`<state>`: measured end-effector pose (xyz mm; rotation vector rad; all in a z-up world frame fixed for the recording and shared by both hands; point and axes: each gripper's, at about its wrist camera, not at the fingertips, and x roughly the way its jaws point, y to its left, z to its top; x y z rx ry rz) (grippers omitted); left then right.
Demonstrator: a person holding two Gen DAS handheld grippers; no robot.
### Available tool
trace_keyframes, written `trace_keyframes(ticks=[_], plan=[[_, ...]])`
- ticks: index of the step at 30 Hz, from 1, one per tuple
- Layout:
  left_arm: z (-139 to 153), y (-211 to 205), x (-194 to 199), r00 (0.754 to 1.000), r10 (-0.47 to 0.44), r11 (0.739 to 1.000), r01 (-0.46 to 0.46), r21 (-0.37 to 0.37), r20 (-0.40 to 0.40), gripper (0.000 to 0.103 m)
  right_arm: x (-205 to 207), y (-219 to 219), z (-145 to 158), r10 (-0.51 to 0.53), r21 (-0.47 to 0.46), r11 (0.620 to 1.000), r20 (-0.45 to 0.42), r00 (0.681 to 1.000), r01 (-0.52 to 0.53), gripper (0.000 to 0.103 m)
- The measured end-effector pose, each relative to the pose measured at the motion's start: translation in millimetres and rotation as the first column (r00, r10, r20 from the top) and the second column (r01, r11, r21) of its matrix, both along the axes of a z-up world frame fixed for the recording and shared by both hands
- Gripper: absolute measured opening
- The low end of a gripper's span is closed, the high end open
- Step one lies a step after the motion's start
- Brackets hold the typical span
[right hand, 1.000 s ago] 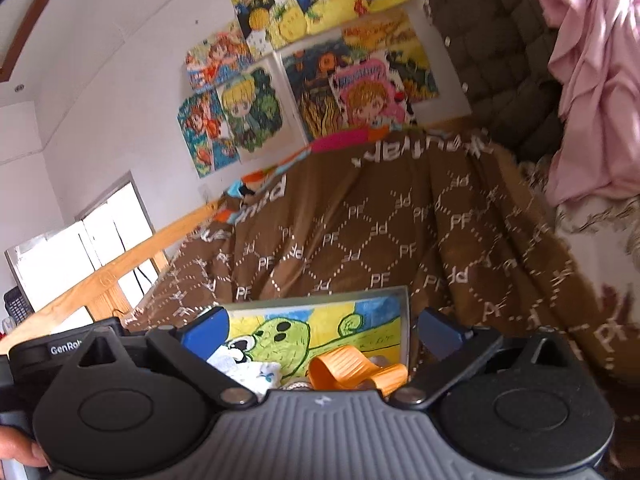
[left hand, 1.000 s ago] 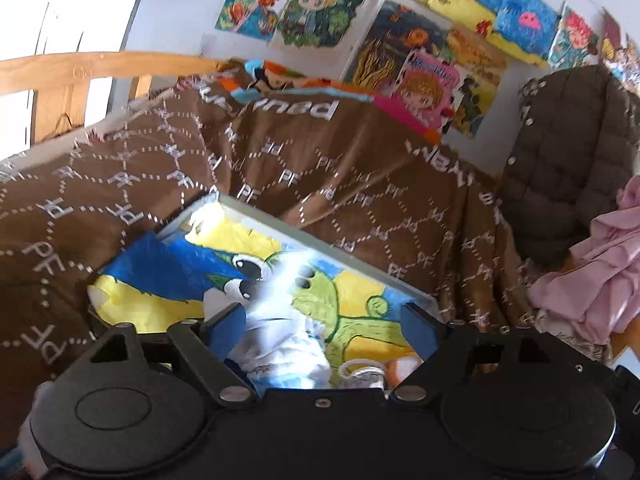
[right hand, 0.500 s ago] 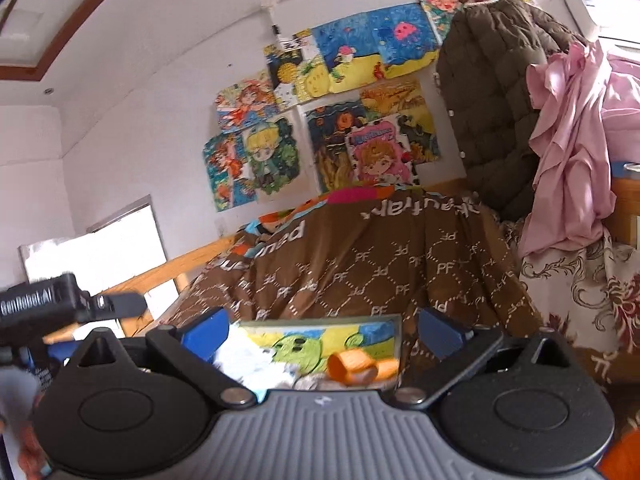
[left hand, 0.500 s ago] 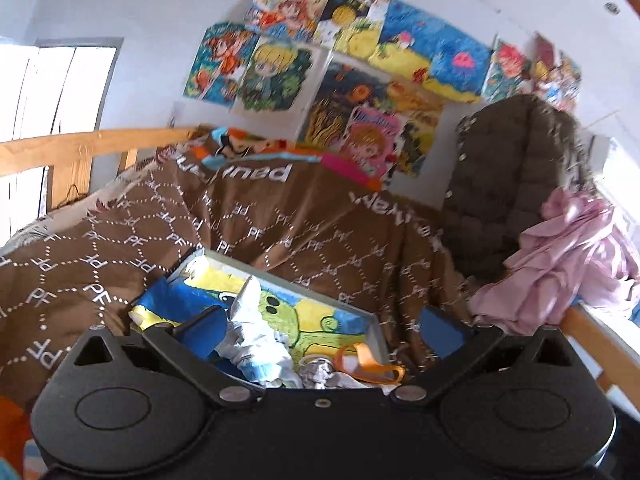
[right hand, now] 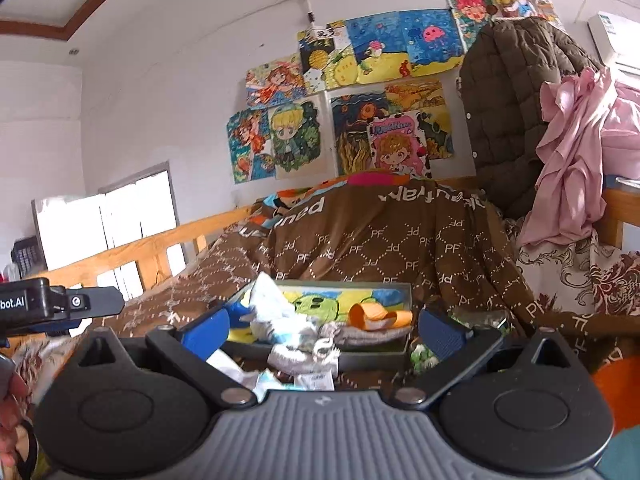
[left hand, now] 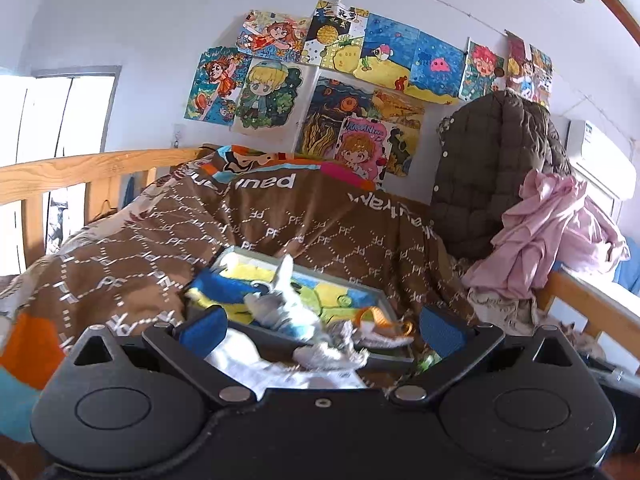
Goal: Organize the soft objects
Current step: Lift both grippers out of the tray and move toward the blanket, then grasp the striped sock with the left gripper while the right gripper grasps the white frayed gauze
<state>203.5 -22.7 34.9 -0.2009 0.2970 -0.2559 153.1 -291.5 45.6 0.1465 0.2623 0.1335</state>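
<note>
A flat framed picture (left hand: 344, 294) (right hand: 360, 300) of a green cartoon figure lies on the brown bedspread. On it rests a crumpled white-and-blue cloth (left hand: 280, 304) (right hand: 276, 316), a grey sock-like piece (left hand: 332, 354) (right hand: 304, 354) and an orange band (left hand: 380, 318) (right hand: 376, 314). My left gripper (left hand: 322, 326) is open, well back from the pile, with nothing between its blue pads. My right gripper (right hand: 324, 328) is open too, empty and also back from the pile. The left gripper's body (right hand: 52, 304) shows at the left edge of the right wrist view.
The brown patterned bedspread (left hand: 280, 232) covers a bed with a wooden rail (left hand: 80, 168). A dark quilted jacket (left hand: 492, 168) and a pink garment (left hand: 552, 232) hang at the right. Drawings are taped to the wall (left hand: 360, 80). A person's hand (right hand: 10, 396) shows at lower left.
Both grippers have drawn back from the framed picture, so the pile looks smaller and farther. The left gripper has let go of the white-and-blue cloth, which now lies on the picture.
</note>
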Motion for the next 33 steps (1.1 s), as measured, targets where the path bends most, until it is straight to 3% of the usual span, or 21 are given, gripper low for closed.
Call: trace_keyframes(ticks=[14,24,33], plan=[[-49,56,-49,0.996,0.007,0.999,-0.003,0.051,-0.092,0.102,-53,34,-17,-0.021,-0.05,0.999,-0.017,1.0,0.02,0.103],[-78,57,-57,0.993,-0.008,0.993,0.022,0.114,-0.12,0.102,-37,62,-33,0.04,-0.161,0.985,-0.083,0.996,-0.053,0.103],[-93,54,-47,0.991,-0.035,0.982,0.058,0.178,-0.128,0.102,-27,71,-42,0.066,-0.187,0.978,-0.138,0.988,-0.092,0.103]])
